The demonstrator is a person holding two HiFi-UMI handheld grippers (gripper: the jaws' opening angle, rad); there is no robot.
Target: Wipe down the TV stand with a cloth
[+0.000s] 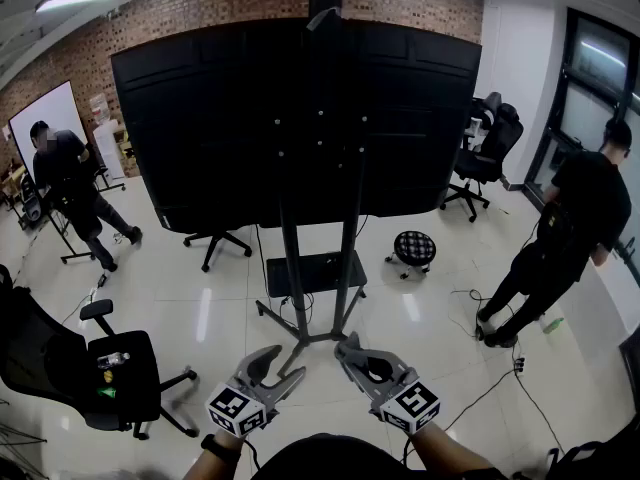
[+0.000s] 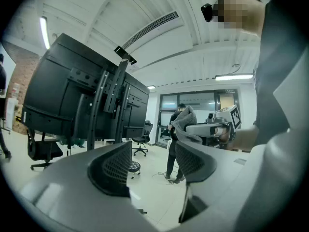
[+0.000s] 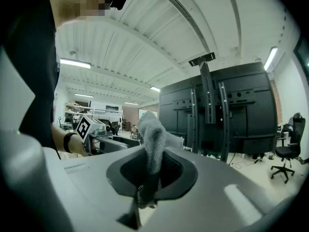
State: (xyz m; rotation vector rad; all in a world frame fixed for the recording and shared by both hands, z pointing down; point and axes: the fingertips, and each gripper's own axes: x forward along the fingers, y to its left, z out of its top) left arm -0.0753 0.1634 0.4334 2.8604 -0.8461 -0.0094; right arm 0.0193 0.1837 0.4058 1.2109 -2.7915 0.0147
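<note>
TV stand (image 1: 314, 272) at frame centre in head view, well beyond both grippers, untouched. Grey cloth (image 3: 152, 138) pinched in right gripper (image 3: 147, 180), jaws clamped on it. Left gripper (image 2: 153, 159) jaws apart, empty. Wiping prob. not begun; all surfaces left.

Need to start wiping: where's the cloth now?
The cloth sits clamped in the right gripper, low centre-right in the head view, short of the TV stand.

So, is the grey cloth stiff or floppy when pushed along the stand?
Probably floppy: the cloth folds and bends over above the right gripper, whose jaws pinch it. Likely light too, since one pinch holds it up. Its fuzzy surface should not slip much.
</note>
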